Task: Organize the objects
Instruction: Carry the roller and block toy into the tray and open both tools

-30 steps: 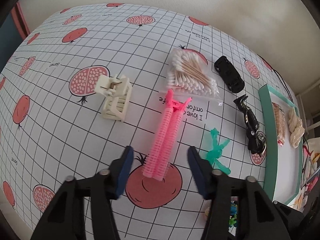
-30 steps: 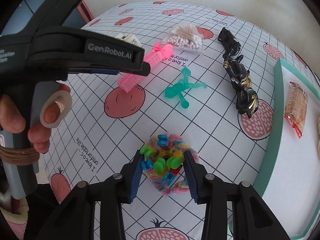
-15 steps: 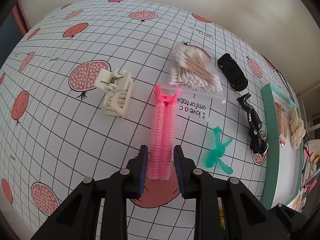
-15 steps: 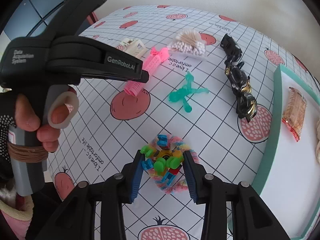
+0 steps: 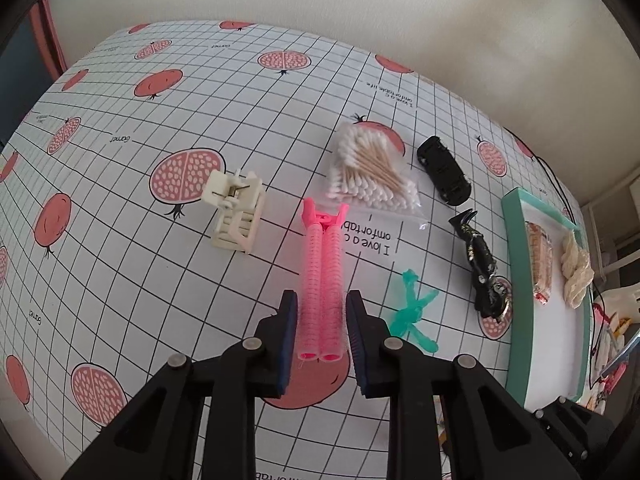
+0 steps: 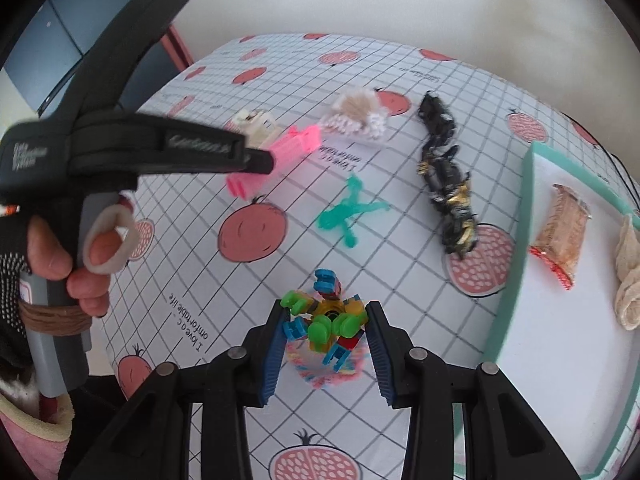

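The patterned cloth [image 5: 120, 240] over the desk carries all the clearly readable print. In the left wrist view, upside down at about three o'clock of the pink hair roller [image 5: 322, 280], stands "I love a c / omfortab…", its end hidden under the roller. The single word "Garnet" sits at ten o'clock, and again near the nine o'clock edge. Small print at one o'clock is too tiny to read. In the right wrist view "I love a c / omfortable life" stands on the cloth at eight o'clock. The white lettering on the left gripper [image 6: 264, 162] body is blurred beyond reading.
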`<action>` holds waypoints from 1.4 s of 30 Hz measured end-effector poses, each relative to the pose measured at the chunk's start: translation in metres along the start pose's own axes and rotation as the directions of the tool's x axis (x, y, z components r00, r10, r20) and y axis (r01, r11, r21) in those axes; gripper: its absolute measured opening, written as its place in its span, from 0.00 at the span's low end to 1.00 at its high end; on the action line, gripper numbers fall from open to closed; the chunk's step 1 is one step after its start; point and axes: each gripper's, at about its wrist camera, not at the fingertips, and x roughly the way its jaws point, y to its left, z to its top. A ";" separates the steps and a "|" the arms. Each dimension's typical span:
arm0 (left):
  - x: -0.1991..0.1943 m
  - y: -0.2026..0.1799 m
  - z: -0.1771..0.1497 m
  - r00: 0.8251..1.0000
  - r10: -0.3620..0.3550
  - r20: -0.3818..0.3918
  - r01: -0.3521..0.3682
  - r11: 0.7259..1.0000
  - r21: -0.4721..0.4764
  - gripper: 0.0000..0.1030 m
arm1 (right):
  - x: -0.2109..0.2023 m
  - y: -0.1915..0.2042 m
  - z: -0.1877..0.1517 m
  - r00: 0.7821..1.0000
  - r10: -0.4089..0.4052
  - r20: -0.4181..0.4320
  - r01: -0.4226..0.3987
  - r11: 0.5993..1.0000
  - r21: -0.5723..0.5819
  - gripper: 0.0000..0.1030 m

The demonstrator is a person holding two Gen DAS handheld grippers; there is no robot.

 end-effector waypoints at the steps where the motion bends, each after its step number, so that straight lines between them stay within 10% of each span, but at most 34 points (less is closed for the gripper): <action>1: -0.005 -0.006 -0.001 1.000 -0.002 0.003 0.002 1.000 -0.001 0.25 | -0.003 -0.004 0.001 1.000 -0.004 0.006 0.004 1.000 0.009 0.40; 25: -0.062 -0.122 -0.013 0.971 -0.185 0.150 0.155 0.970 0.189 0.25 | -0.100 -0.131 0.002 0.971 -0.148 0.186 0.085 0.948 0.307 0.40; 42: -0.030 -0.225 -0.066 0.965 -0.255 0.053 0.214 0.892 0.398 0.25 | -0.121 -0.207 -0.022 0.948 -0.281 0.149 0.182 0.862 0.473 0.40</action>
